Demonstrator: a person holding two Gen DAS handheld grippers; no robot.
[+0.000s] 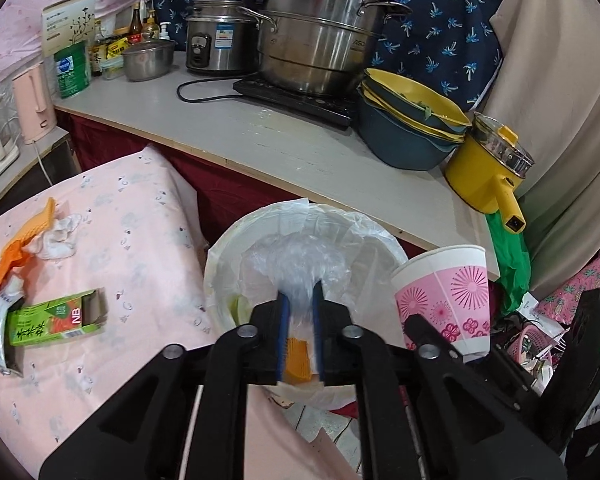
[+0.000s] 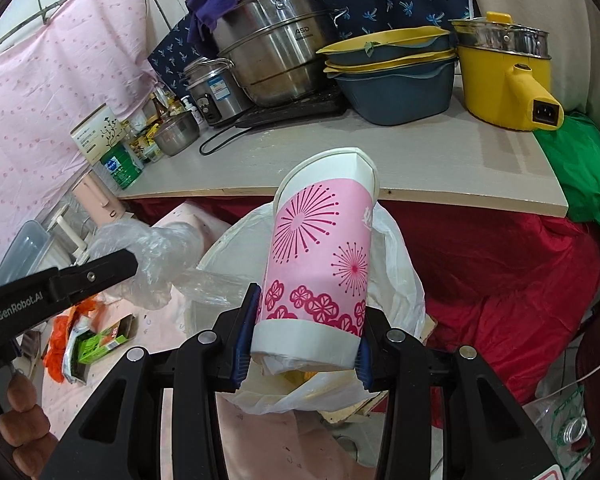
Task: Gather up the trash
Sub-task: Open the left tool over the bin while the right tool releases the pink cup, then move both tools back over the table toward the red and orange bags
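Note:
My left gripper (image 1: 300, 292) hovers over a bin lined with a white bag (image 1: 220, 256). Its blue pads stand a little apart, with a wad of clear plastic film (image 1: 300, 264) loosely between them. From the right wrist view the film (image 2: 156, 252) bunches at that gripper's tip (image 2: 134, 264). My right gripper (image 2: 310, 300) is shut on a pink flowered paper cup (image 2: 320, 256), held tilted beside the bin's bag (image 2: 396, 280); the cup (image 1: 444, 292) shows right of the bin. A green carton (image 1: 56, 320), orange wrapper (image 1: 24, 240) and white tissue (image 1: 58, 236) lie on the pink cloth.
Behind the bin runs a grey counter (image 1: 260, 136) with steel pots (image 1: 320, 52), a rice cooker (image 1: 216, 40), stacked blue and yellow basins (image 1: 408, 128) and a yellow electric pot (image 1: 488, 168). A red cloth (image 2: 500, 272) hangs below. A person's hand (image 2: 20, 420) holds the left gripper.

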